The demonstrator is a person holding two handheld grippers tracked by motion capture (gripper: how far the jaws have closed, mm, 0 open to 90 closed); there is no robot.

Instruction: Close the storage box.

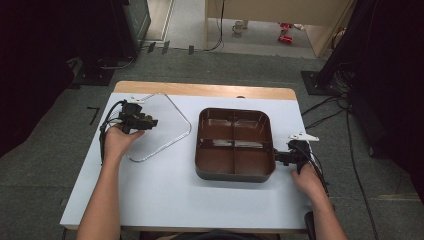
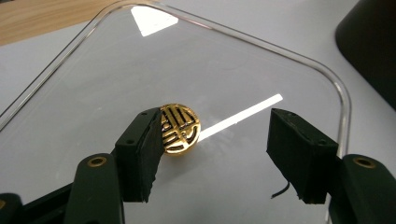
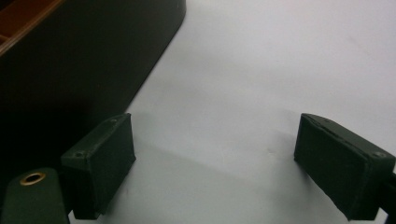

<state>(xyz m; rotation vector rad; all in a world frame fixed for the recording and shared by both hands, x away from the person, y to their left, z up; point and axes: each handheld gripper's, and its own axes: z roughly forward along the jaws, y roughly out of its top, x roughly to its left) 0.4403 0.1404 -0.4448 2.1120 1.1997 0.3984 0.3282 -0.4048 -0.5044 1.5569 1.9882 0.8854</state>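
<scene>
Left hand (image 1: 116, 141), forearm rising from the frame's lower left, holds the left gripper (image 1: 150, 122) over the clear, rounded-corner plastic lid (image 1: 167, 131) at centre-left. In the left gripper view its jaws stand apart over the lid (image 2: 224, 70); the left jaw sits just beside the round gold emblem knob (image 2: 180, 129), not clamping it.

Right hand (image 1: 307, 178), at lower right, holds the right gripper (image 1: 278, 157) at the right edge of the dark brown 4-compartment plastic tray (image 1: 235, 172). Its jaws gape over bare tabletop, the tray wall (image 3: 79, 60) beside the left jaw.

Pale grey table (image 1: 165, 190) with a wooden strip along the far edge; grey carpet (image 1: 50, 170), cables at right. The tray's compartments look empty.
</scene>
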